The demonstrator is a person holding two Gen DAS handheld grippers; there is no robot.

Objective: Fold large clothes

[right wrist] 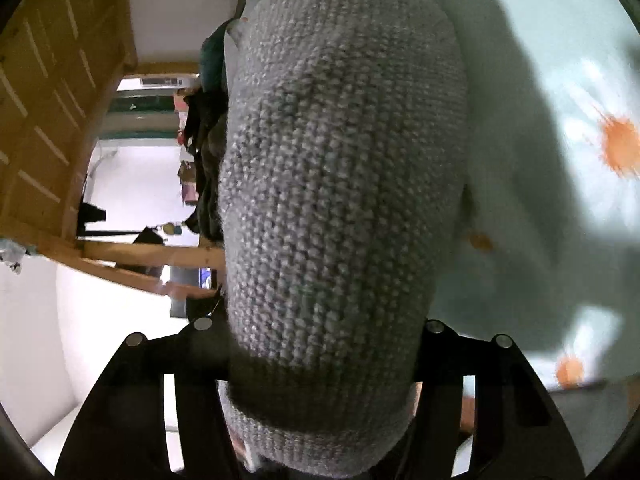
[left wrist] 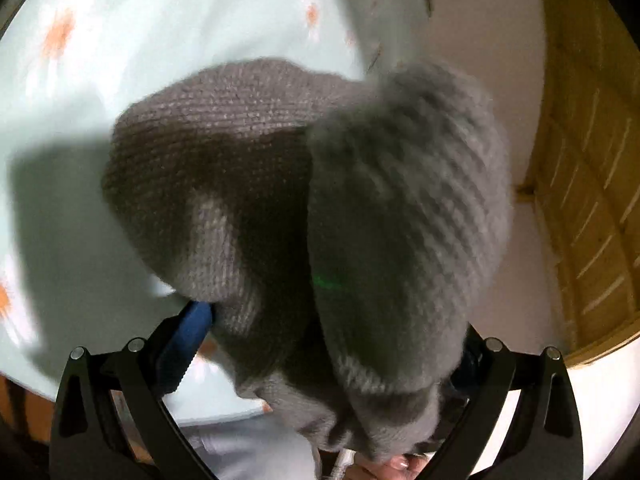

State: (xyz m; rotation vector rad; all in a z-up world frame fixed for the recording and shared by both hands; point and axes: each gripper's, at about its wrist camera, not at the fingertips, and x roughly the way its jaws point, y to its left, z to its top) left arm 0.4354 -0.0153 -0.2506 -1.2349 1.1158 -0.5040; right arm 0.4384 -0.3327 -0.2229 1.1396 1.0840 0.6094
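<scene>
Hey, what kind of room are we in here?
Probably a bedroom: a floral bedsheet under the grey sweater, a wooden door, and hanging clothes behind.

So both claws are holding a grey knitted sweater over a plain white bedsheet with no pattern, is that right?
Not quite. The sheet isn't plain: it is pale green with orange and white flowers, clear in both wrist views. The rest holds: the left claw and right claw each have the grey knitted sweater between their fingers.

knit garment (left wrist: 304, 216) draped over both tools, above the floral sheet (left wrist: 120, 60)
</scene>
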